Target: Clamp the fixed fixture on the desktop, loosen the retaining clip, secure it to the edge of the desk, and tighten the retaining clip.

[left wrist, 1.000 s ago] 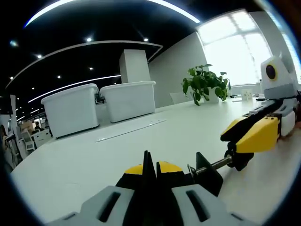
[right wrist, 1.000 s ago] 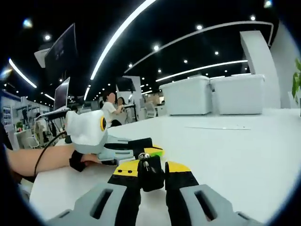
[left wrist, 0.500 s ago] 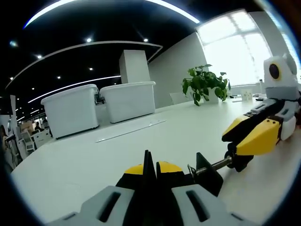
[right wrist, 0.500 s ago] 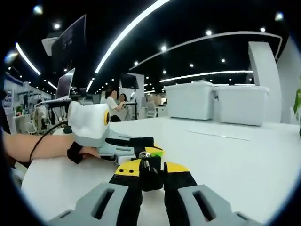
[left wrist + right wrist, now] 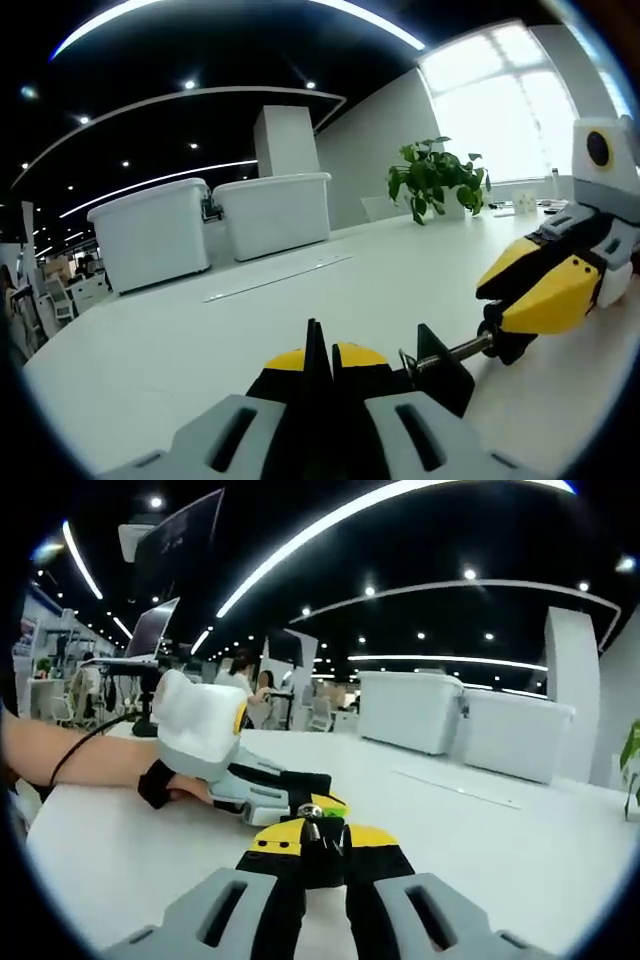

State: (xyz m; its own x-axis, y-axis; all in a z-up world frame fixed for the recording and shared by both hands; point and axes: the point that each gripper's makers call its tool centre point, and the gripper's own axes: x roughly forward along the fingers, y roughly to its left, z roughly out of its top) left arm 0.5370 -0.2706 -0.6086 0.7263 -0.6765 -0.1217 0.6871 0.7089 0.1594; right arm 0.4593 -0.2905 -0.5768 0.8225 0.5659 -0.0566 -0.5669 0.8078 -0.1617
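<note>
We find the left gripper [image 5: 322, 370] closed on the body of the fixture [image 5: 432, 368], holding it steady on the white desk [image 5: 180, 350]. The right gripper [image 5: 322, 845] is clamped on the end of the fixture's threaded screw [image 5: 462, 348], and we judge this grip is there to turn the retaining clip loose. The fixture sits on the open desktop, away from any edge. Two white bins [image 5: 215, 225] and a potted plant [image 5: 435, 178] stand well beyond.
</note>
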